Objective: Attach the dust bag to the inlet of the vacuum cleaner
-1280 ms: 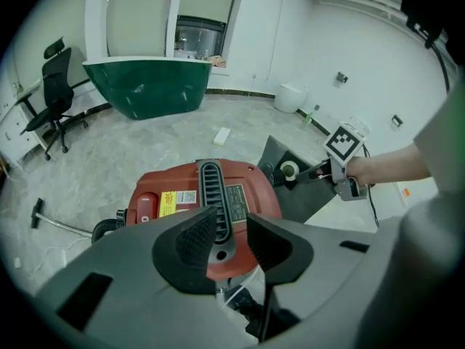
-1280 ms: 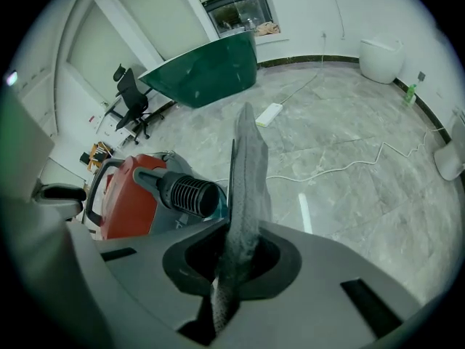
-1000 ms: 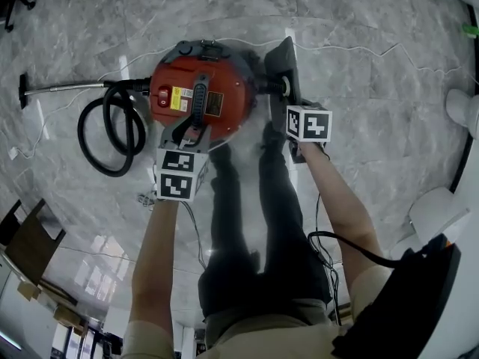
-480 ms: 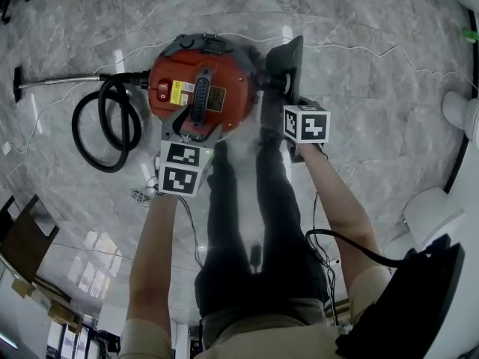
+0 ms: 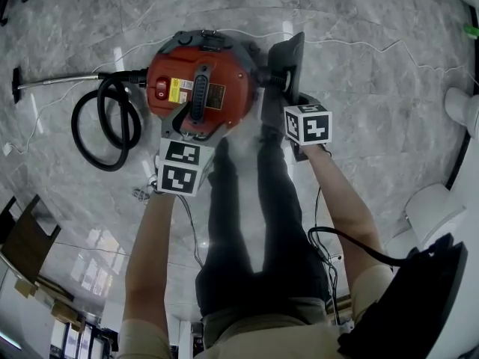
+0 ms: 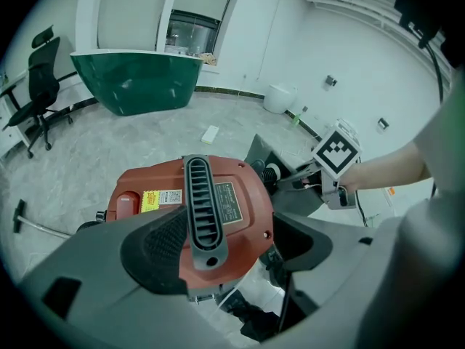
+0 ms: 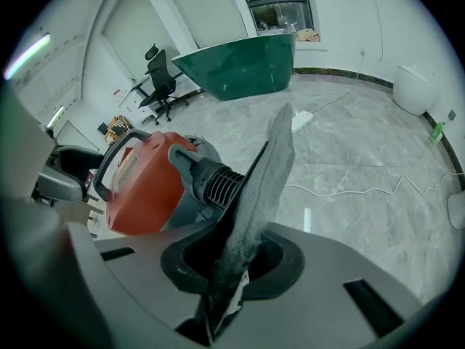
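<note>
The red vacuum cleaner (image 5: 198, 88) stands on the floor with its black handle (image 6: 202, 209) on top. My left gripper (image 6: 229, 246) is open: its jaws have just been opening and now stand astride the handle's near end without pressing it. A flat grey dust bag (image 7: 263, 173) stands upright against the ribbed black inlet (image 7: 212, 182) on the vacuum's right side. My right gripper (image 7: 232, 260) is shut on the bag's lower edge. In the head view the bag (image 5: 288, 54) sits just right of the vacuum, with the right gripper (image 5: 290, 96) below it.
A black hose (image 5: 105, 126) coils left of the vacuum, with a metal wand (image 5: 60, 81) beyond it. A white cable (image 5: 352, 47) runs across the marble floor. The person's legs (image 5: 247, 223) stand just behind the vacuum. A green counter (image 6: 138, 78) is farther off.
The left gripper's jaws have spread off the vacuum's handle. The vacuum sits slightly more to the left in the head view. The right gripper keeps its hold on the bag.
</note>
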`<state>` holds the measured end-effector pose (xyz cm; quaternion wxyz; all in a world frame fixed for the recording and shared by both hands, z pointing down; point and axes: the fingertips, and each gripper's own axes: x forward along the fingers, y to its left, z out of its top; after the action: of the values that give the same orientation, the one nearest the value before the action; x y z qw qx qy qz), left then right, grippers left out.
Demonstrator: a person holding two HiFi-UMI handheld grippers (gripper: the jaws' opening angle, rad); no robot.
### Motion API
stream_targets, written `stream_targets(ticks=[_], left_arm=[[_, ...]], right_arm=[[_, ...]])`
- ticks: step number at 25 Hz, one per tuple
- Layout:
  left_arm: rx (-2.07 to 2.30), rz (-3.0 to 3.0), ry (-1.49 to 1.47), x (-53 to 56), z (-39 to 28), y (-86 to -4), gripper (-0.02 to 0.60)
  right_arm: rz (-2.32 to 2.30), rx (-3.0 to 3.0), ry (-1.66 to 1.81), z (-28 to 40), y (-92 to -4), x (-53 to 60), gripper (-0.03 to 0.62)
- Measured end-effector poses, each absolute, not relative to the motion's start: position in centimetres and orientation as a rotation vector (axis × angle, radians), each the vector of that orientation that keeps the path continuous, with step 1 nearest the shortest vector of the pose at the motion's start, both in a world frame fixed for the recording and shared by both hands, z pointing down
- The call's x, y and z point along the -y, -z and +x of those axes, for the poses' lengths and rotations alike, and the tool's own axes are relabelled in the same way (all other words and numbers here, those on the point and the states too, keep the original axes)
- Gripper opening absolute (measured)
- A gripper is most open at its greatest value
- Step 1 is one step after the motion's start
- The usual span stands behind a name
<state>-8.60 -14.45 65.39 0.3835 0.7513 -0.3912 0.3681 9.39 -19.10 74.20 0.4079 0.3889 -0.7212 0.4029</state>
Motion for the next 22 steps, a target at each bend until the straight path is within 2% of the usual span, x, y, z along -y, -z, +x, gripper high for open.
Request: stream_targets(ticks=[10, 16, 22], left_arm=[[1.001, 1.900, -0.914, 14.5, -8.3, -65.4, 0.348], [1.010, 1.902, -0.894, 14.5, -8.3, -65.3, 0.356], [0.985, 1.923, -0.916, 14.4, -8.4, -65.3, 0.356]], right_arm=[[0.967, 1.794, -0.972, 9.2, -74.2, 18.8, 0.046], [0.948, 1.815, -1.075, 7.7, -74.3, 18.5, 0.057], [0.912, 1.841, -0.998, 7.4, -74.0, 18.8, 0.058]])
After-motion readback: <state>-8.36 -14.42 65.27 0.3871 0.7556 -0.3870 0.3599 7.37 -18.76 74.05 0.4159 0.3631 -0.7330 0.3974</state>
